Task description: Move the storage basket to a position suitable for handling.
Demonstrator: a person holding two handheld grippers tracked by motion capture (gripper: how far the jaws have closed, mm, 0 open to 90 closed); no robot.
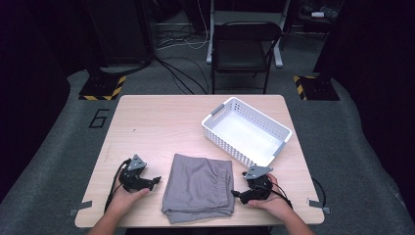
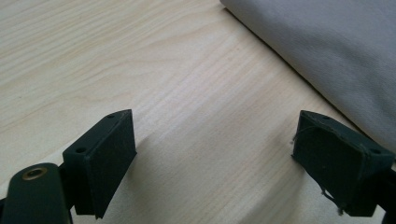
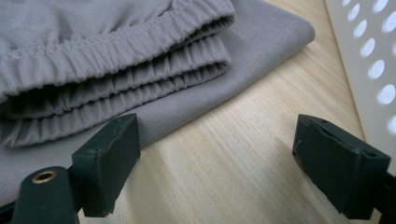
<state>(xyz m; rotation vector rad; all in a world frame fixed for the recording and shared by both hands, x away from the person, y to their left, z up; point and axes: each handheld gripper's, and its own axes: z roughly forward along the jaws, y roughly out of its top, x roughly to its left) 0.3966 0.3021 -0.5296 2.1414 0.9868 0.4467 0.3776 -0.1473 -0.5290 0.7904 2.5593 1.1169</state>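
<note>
Flanking the folded shorts [image 1: 198, 188] at the table's [image 1: 156, 122] near edge, left claw [image 1: 155, 181] and right claw [image 1: 236, 194] gape wide, empty; pinching only the top layer could unfold them before reaching the basket [image 1: 214, 113].

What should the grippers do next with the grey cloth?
Probably slide both inward to pinch the cloth's side edges. The left gripper and right gripper sit open on either side of it, holding nothing, and the basket stands empty nearby.

A black folding chair [image 1: 244, 46] stands beyond the wooden table [image 1: 156, 117] on grey carpet [image 1: 58, 161], cables [image 1: 181, 73] trailing.
</note>
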